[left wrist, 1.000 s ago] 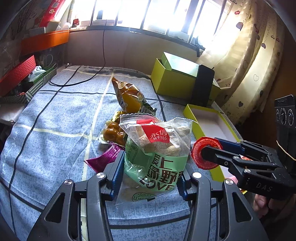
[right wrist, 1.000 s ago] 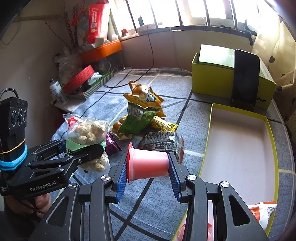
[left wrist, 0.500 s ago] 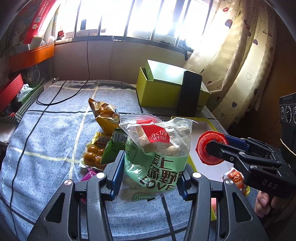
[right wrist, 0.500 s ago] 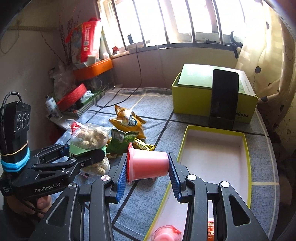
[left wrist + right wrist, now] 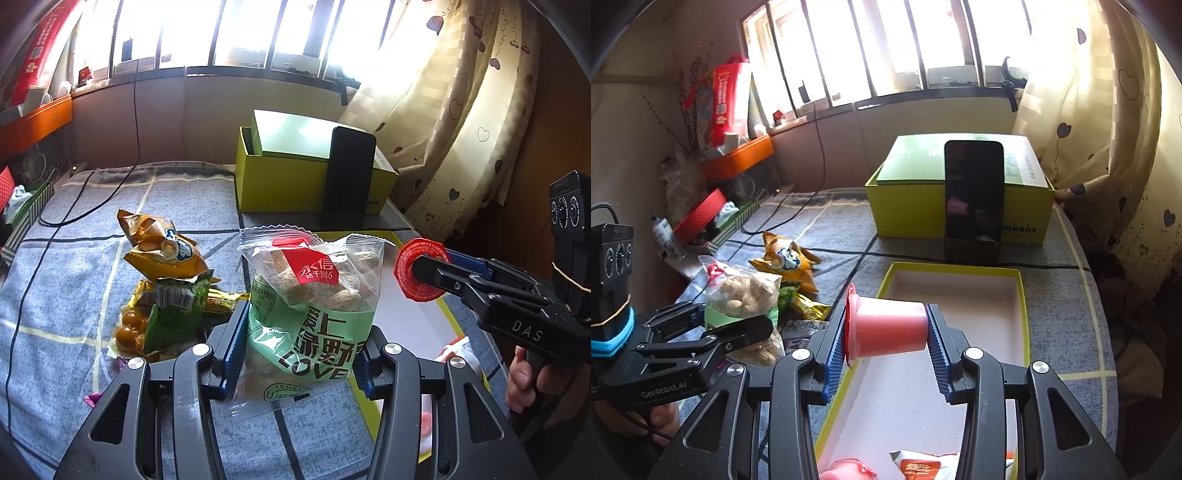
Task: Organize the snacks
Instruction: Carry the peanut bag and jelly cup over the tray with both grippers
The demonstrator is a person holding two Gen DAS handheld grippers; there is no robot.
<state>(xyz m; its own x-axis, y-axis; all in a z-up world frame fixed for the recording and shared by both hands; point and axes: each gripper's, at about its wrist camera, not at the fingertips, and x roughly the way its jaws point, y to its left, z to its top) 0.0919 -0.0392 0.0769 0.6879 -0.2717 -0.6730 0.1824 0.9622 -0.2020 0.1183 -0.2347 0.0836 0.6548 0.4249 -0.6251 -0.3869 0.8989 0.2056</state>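
Observation:
My left gripper [image 5: 301, 341] is shut on a clear-and-green bag of biscuits [image 5: 314, 295] and holds it above the blanket, beside the tray's left edge; the bag also shows in the right wrist view [image 5: 744, 295]. My right gripper [image 5: 886, 332] is shut on a pink jelly cup [image 5: 886, 328], held sideways above the shallow yellow-rimmed tray [image 5: 1021, 317]. The cup's red lid [image 5: 419, 269] shows in the left wrist view. Another pink cup [image 5: 846, 469] and an orange-white packet [image 5: 923, 467] lie at the tray's near end.
Loose snack packets lie on the grey checked blanket: a yellow bag [image 5: 162, 251], a green packet [image 5: 177, 314], orange balls [image 5: 127, 330]. A yellow-green box [image 5: 960, 195] with a black phone [image 5: 973, 203] leaning on it stands behind the tray. Curtain at right, cluttered shelf at left.
Both grippers have risen and moved right toward the tray with their loads. The cup now hangs over the tray's middle. The snack pile has shifted left in the left wrist view.

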